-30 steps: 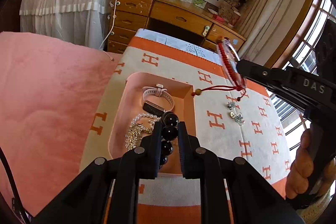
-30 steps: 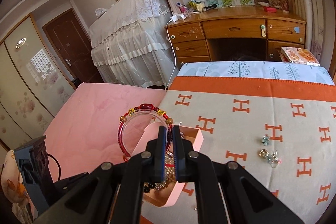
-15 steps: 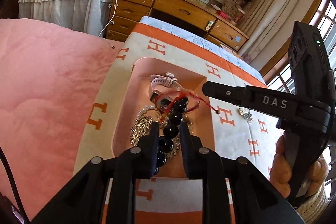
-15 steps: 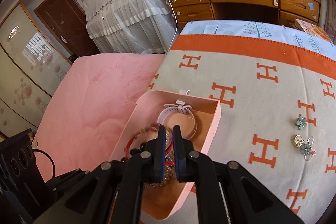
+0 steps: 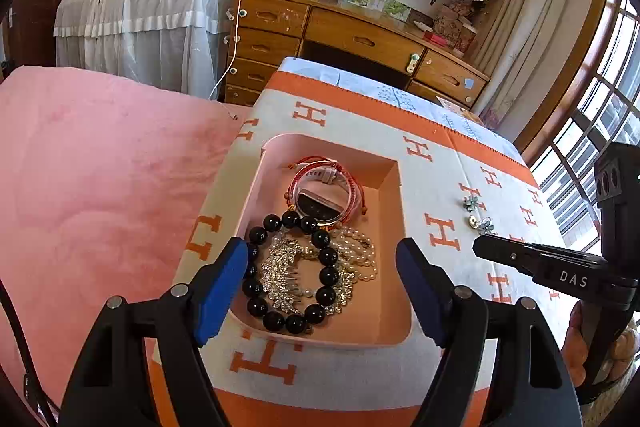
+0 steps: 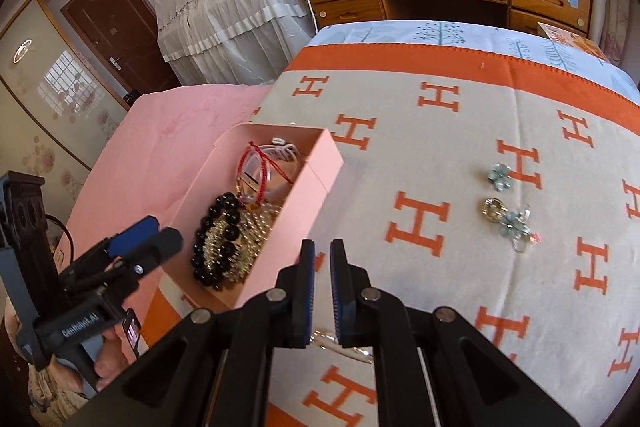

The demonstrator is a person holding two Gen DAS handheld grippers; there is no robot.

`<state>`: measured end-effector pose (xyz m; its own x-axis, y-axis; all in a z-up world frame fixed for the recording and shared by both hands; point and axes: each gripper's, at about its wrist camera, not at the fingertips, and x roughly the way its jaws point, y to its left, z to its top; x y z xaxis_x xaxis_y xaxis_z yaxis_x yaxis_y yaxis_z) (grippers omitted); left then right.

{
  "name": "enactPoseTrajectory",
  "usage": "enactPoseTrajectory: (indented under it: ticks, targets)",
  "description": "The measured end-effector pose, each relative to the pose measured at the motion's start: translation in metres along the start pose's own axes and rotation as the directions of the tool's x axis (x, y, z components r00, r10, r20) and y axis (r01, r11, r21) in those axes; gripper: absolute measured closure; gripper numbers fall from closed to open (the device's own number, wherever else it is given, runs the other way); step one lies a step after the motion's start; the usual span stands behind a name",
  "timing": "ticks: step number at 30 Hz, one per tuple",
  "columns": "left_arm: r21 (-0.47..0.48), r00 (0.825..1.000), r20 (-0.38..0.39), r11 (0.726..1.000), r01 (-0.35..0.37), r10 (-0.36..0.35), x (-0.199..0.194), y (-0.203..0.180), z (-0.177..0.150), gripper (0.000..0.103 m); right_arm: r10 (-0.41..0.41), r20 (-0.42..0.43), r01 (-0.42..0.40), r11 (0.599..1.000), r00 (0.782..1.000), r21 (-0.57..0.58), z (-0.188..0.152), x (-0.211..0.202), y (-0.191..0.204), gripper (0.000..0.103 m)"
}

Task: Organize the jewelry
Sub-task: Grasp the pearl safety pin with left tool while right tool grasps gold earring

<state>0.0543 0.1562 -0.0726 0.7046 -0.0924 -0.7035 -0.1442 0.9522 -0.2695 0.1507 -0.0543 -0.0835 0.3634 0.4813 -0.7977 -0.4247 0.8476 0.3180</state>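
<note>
Left wrist view: the left tongs (image 5: pixel 322 285) gape wide above the pink box (image 5: pixel 394 337), black bead bracelet (image 5: pixel 294 269) lying free inside.

Right wrist view: the right tongs (image 6: pixel 322 289), nearly closed and empty, point toward the flower earrings (image 6: pixel 508 213) on the blanket (image 6: pixel 440 131), likely next.

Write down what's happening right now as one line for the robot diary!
left gripper: open, empty, over pink box | right gripper: nearly shut, empty | black bead bracelet, red bracelet: in box | earrings: on blanket
</note>
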Motion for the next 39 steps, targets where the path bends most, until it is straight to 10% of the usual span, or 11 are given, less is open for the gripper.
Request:
enactPoseTrajectory:
  ticks: [9,19,28,39]
  targets:
    - [0.241,0.997,-0.021,0.967,0.083,-0.080,-0.021,-0.064,-0.006,0.027,-0.077,0.057,0.070,0.990,0.995,0.125,0.003,-0.039,-0.064,0.075]
    - [0.582,0.972,-0.216,0.788,0.200,-0.088,0.015,-0.139,-0.023,0.027,-0.120,0.056,0.112,0.986,0.991,0.121,0.025,-0.050,-0.095,0.075]
    - [0.688,0.919,-0.390,0.643,0.337,-0.064,0.060,-0.166,-0.039,0.042,-0.043,-0.002,0.043,0.999,0.999,-0.009,0.022,-0.019,-0.105,0.075]
    - [0.665,0.866,-0.501,0.640,0.386,-0.001,0.098,-0.164,-0.051,0.052,-0.005,0.064,0.022,0.963,0.998,-0.269,0.008,0.005,-0.091,0.076]
